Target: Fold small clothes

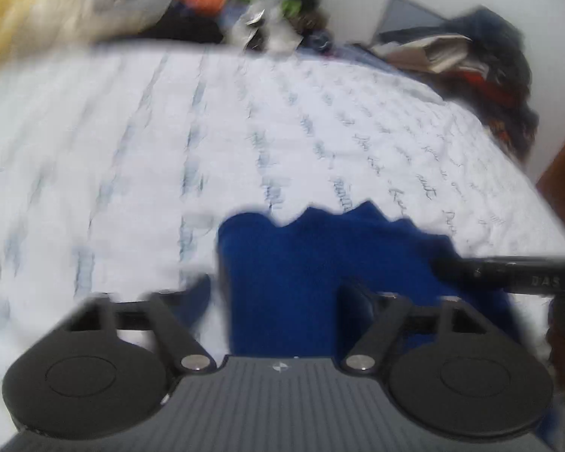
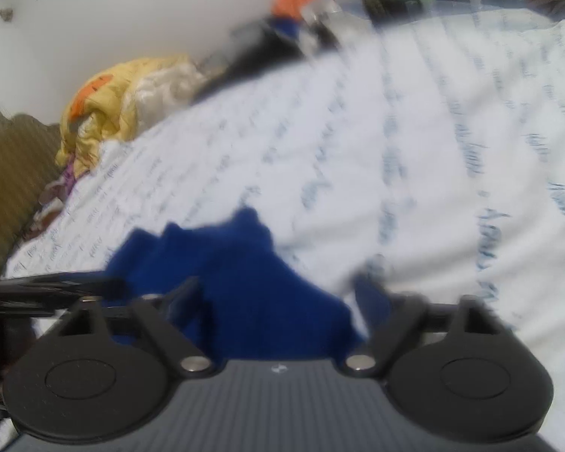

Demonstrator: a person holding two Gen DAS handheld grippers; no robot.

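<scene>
Left wrist view: the left claw [image 1: 278,293] stands apart, the blue garment [image 1: 301,263] bunched between its fingers on the white script-printed bedsheet [image 1: 169,132]. Right wrist view: the right claw [image 2: 278,297] also stands apart over the same rumpled cloth [image 2: 237,275]. No neat fold shows; folding seems barely begun.

A small garment [image 1: 301,263] of deep blue fabric is seen on the bed, on a white cover printed with lines of script. It is bunched, and its far edge is drawn into a wavy, uneven line with several small peaks. In the right wrist view the same cloth [image 2: 237,278] is shown crumpled, with folds rising toward the left. The pictures are blurred, so the kind of garment cannot be told.
</scene>
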